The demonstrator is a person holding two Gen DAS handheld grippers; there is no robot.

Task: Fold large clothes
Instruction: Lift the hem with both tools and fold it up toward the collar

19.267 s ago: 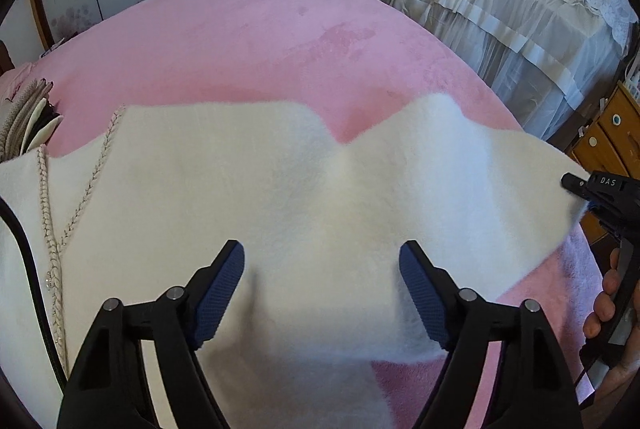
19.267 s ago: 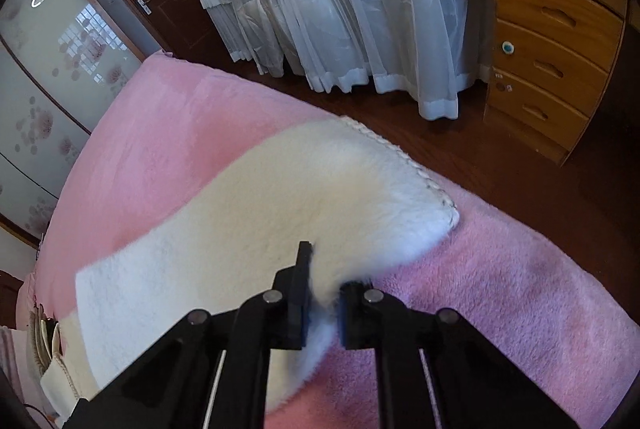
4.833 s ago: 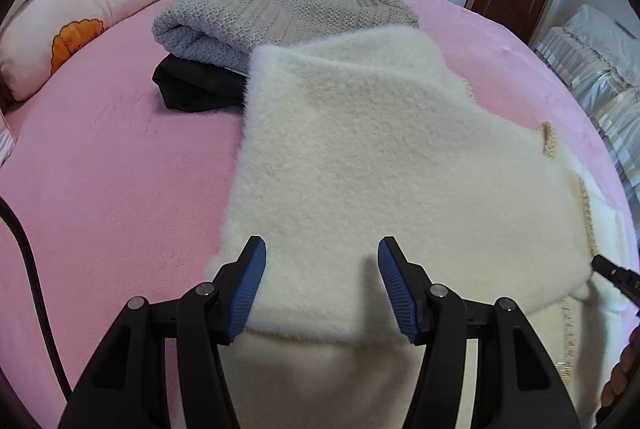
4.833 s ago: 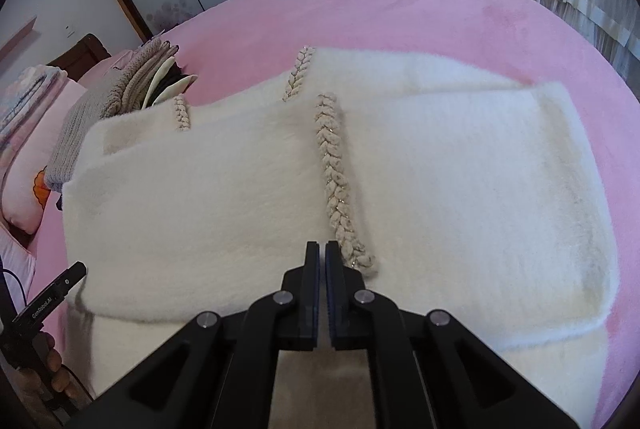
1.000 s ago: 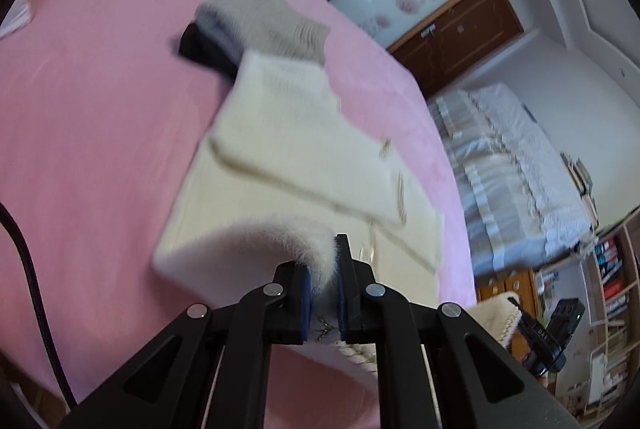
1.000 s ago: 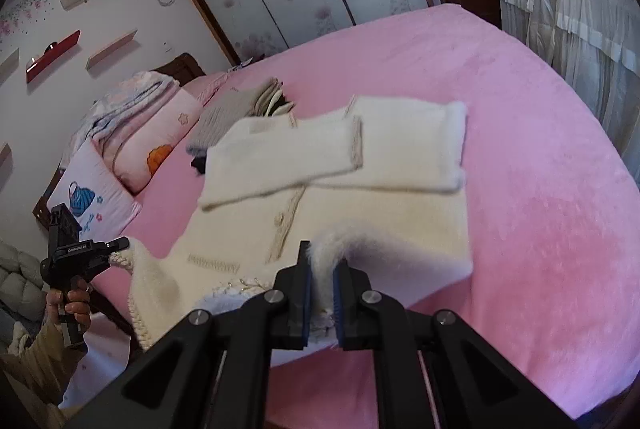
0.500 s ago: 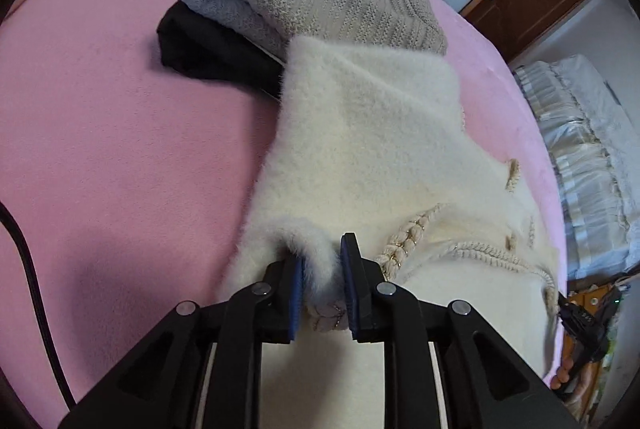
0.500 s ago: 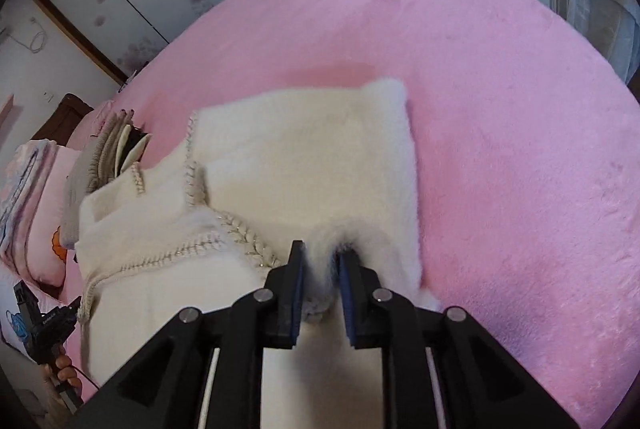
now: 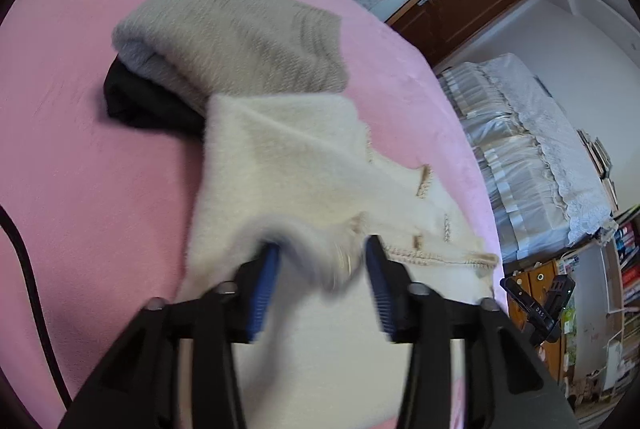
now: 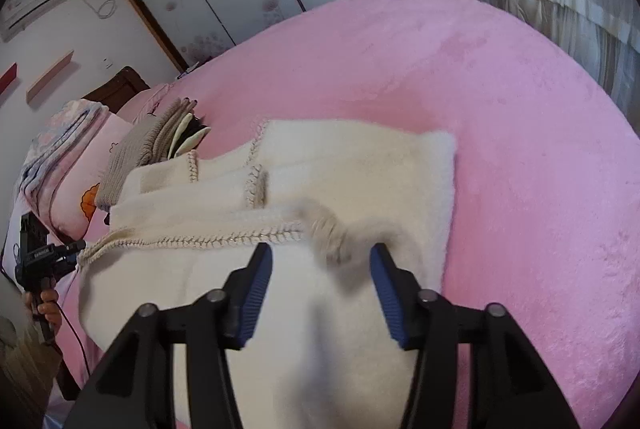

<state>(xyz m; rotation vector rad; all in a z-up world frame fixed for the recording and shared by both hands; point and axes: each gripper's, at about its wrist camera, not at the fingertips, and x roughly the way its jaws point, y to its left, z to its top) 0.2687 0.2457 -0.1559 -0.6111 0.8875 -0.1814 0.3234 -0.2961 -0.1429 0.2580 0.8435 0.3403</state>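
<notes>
— What's my right camera giving me?

— I see the right gripper [image 10: 320, 269] with its jaws spread, having just been opening. A blurred tuft of the cream fuzzy cardigan [image 10: 360, 165] sits between them, pressed by neither pad.

— And the garment?

— It lies folded on the pink bed [image 10: 500, 89], braided trim [image 10: 224, 239] running across just ahead of my jaws. Behind it is a stack of folded knitwear [image 10: 152, 141]. At far left, a hand [image 10: 44, 303] holds the other gripper [image 10: 40, 253].
</notes>
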